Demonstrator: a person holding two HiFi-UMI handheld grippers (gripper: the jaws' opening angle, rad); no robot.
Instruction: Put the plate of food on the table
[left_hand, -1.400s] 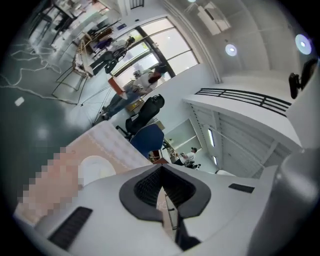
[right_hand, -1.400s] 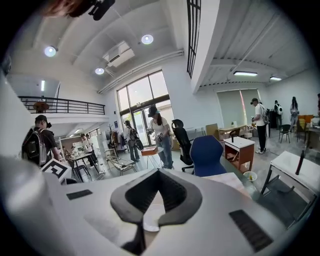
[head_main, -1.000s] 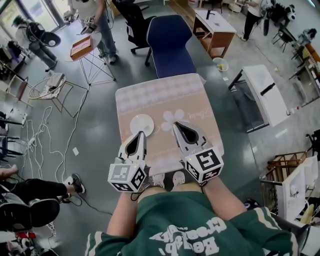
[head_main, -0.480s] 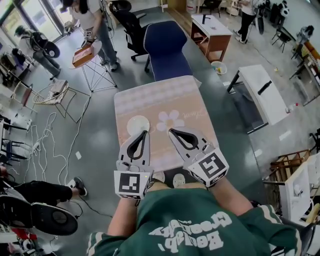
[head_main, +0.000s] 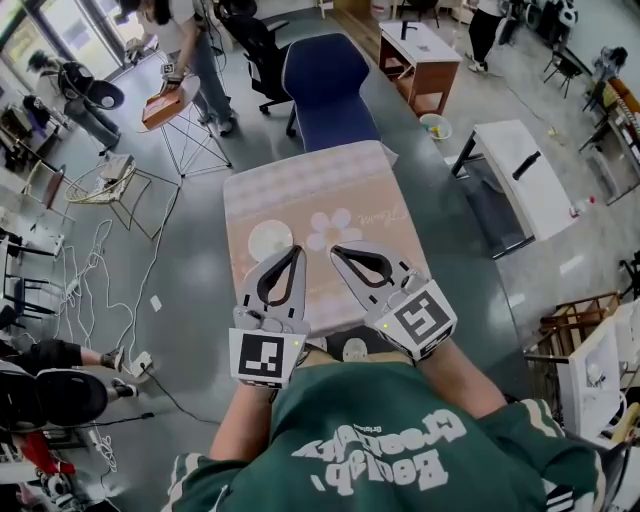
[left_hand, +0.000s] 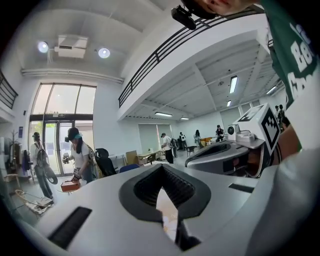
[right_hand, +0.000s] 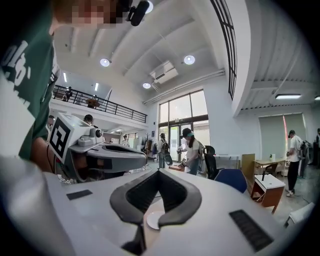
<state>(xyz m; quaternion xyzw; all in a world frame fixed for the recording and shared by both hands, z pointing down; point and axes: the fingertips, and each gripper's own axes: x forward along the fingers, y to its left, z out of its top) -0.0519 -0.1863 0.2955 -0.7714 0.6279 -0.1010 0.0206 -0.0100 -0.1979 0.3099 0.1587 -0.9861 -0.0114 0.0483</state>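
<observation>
I see a peach table (head_main: 345, 185) patterned with a pale checked band and a white flower (head_main: 335, 228), a white plate (head_main: 270, 240), a navy chair (head_main: 325, 85), and my green shirt (head_main: 380, 440) lettered white.

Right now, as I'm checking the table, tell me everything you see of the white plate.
The plate is small, round, plain white, lying flat on the patterned tablecloth, left of its flower print, toward the near edge. No food shows on it. The left gripper borders its rim in the head view; contact can't be told.
</observation>
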